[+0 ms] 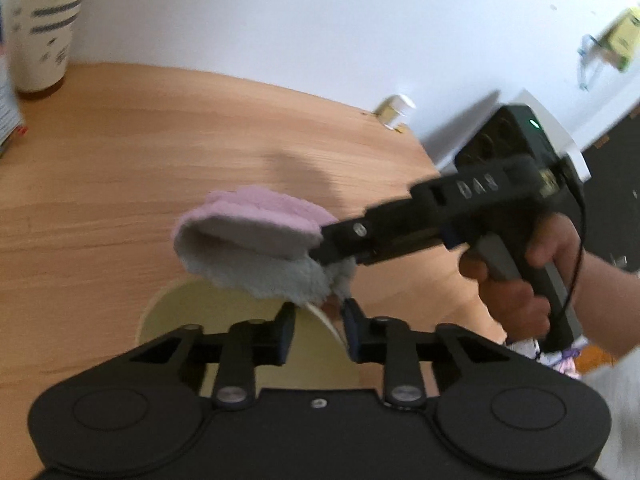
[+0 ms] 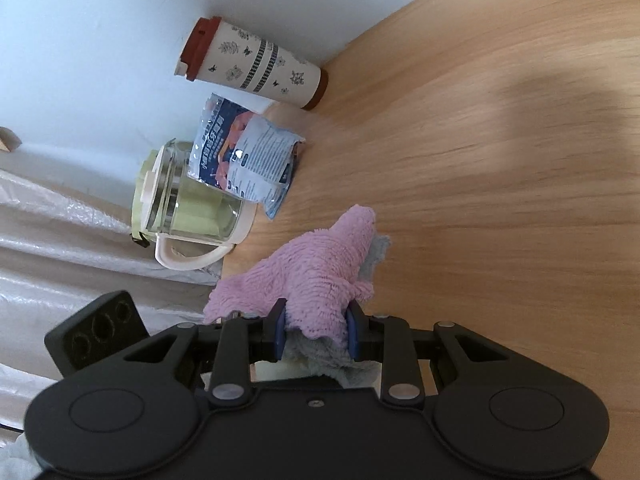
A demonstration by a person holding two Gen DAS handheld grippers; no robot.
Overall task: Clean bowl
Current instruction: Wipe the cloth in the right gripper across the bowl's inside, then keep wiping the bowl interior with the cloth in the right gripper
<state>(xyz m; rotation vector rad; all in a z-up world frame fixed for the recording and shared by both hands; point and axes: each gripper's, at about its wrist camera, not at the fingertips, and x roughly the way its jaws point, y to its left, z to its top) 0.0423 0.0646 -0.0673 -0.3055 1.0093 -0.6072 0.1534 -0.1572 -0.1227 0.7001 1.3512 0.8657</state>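
The left gripper (image 1: 318, 330) is clamped on the rim of the pale yellow bowl (image 1: 240, 312), which it holds out over the wooden table (image 1: 120, 180), near its front edge. The right gripper (image 2: 316, 330) is clenched on a pink-and-grey cloth (image 2: 320, 268), held just above the bowl. Along the table's wall edge stand a travel mug (image 2: 256, 64), a printed packet (image 2: 248, 156) and a glass kettle (image 2: 188, 204).

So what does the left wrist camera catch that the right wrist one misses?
Only the left wrist view shows the pale yellow bowl, with the left gripper at its rim, and a hand holding the right gripper. Only the right wrist view shows a glass kettle and packets. Both show the pink cloth, patterned cup and wooden table.
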